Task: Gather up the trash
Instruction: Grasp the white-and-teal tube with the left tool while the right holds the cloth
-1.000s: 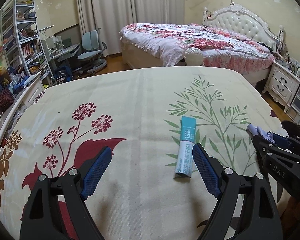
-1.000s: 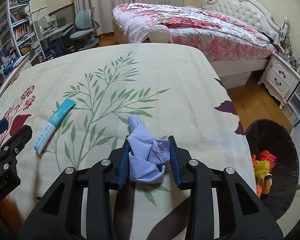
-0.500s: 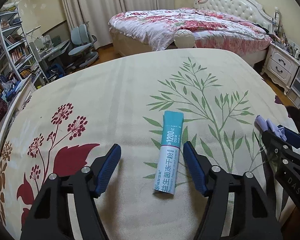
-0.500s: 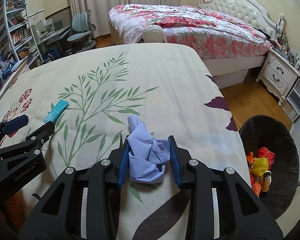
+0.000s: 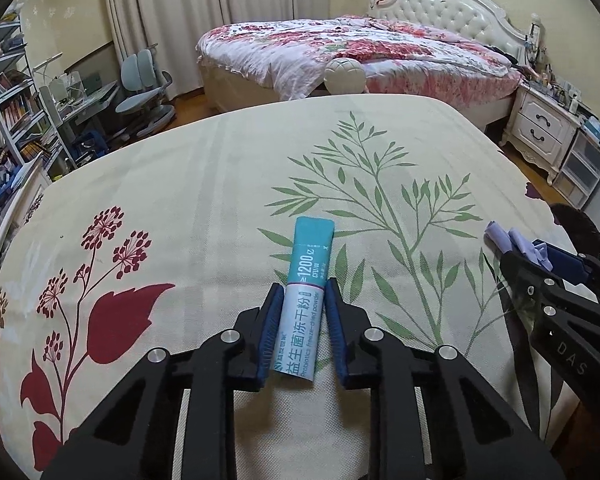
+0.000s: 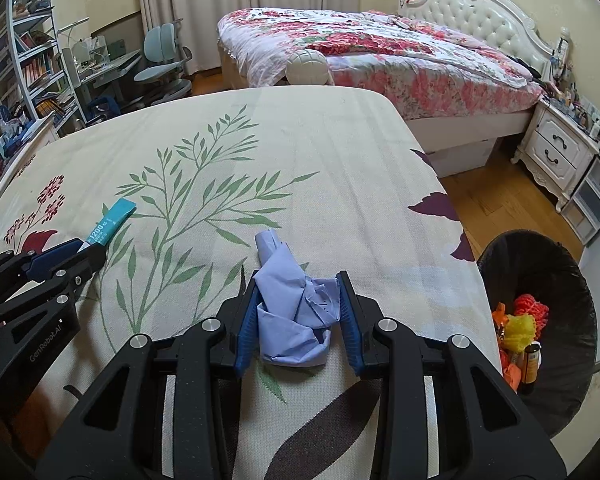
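Jaws of the left gripper (image 5: 302, 300) have just been closing and now pinch the sachet (image 5: 305, 308) lying on the bedspread (image 5: 204, 184). Right gripper (image 6: 300, 300) clamps crumpled blue paper (image 6: 290, 316); beyond, the bin (image 6: 540, 320) stands beside the bed.

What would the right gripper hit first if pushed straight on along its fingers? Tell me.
Likely the bedspread. The right gripper, shut on the crumpled blue paper, points steeply down at it. Nothing else lies ahead on the cloth, though depth is hard to judge.
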Motion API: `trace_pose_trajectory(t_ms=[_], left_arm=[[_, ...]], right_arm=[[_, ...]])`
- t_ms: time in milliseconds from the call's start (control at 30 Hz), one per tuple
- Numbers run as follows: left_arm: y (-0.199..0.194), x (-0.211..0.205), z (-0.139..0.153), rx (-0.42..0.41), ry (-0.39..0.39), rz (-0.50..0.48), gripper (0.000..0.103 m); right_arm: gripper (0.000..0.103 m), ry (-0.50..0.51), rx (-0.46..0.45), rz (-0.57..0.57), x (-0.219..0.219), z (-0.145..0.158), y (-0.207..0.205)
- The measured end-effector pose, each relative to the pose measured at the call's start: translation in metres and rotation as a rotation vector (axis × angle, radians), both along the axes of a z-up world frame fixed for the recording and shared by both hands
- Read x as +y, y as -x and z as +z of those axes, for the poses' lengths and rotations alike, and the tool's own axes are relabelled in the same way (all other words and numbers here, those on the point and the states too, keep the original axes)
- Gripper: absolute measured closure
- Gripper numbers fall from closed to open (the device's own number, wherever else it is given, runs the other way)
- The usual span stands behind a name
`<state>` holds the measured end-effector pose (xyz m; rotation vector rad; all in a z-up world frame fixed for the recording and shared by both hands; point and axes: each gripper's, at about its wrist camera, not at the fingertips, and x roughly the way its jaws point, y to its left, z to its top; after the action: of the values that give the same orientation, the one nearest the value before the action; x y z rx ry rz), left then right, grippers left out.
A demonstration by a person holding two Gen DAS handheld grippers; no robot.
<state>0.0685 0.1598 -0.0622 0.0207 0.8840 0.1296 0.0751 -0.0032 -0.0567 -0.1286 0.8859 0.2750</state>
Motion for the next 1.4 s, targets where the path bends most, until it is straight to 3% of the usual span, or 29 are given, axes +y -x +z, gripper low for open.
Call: trace_pose_trajectory(t_ms=[300,433,500,567,633,933,1033,1400], left_arm=[[0.001,0.002,0.001,-0.005,0.016,0.004,0.081],[0.002,-0.001,0.000,0.001,-0.018,0.010,0.079],[0.001,-0.001,0.000,0.008,-0.037,0.022,0.073],[0.001,0.004,0.000,0.009,-0.023,0.053,0.061],[0.001,0.013,0.000,0.010,0.031,0.060,0.060],[0.005,0.013,0.000,-0.008,0.051,0.028,0.069],[0.007,0.015,0.000,-0.015,0.060,0.034,0.081],[0.011,0.017,0.002,-0.031,0.095,0.032,0.088]], right_arm=[[0.068,0.004,-0.001,0.002,0.000,0.000,0.005],[0.068,0.005,-0.002,0.003,0.000,0.000,0.004],[0.068,0.003,0.000,0.002,0.000,0.000,0.004],[0.068,0.002,-0.001,0.002,0.000,0.000,0.007],[0.068,0.002,-0.001,0.002,0.000,0.000,0.007],[0.068,0.000,-0.002,0.002,-0.001,0.000,0.007],[0.068,0.000,-0.002,0.002,-0.001,-0.001,0.007],[0.068,-0.021,-0.002,-0.003,-0.002,0.000,0.014]])
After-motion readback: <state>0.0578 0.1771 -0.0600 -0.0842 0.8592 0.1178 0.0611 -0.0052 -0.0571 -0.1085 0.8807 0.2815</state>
